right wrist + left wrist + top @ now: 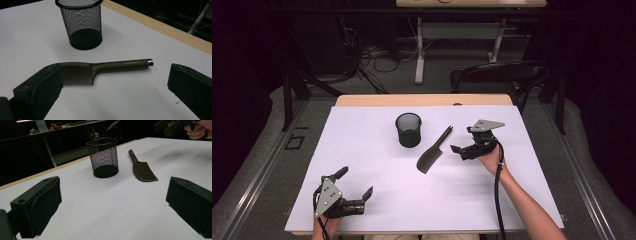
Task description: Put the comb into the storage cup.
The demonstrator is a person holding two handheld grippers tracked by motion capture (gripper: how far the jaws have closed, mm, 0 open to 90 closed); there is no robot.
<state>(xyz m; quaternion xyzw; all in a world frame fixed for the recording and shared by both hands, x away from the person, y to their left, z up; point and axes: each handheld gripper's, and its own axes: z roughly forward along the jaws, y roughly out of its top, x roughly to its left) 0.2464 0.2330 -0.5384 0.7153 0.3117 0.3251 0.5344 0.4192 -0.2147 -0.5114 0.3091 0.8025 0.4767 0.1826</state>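
Note:
A dark brown comb [432, 152] with a long handle lies flat on the white table, its handle pointing to the far side. In the right gripper view the comb [105, 68] lies across the gap between the jaws, a little beyond them. A black mesh cup [408, 129] stands upright and empty just left of it; the cup [103, 157] and the comb [142, 168] also show ahead in the left gripper view. My right gripper [464, 139] is open beside the comb's right side, not touching it. My left gripper [356, 183] is open near the front left edge, holding nothing.
The white table [377, 200] has a wooden strip [422, 100] along its far edge. Behind it stand a black chair [497, 75] and another desk's legs [419, 55], with cables on the floor. The right hand and gripper [180, 126] show at the top right of the left gripper view.

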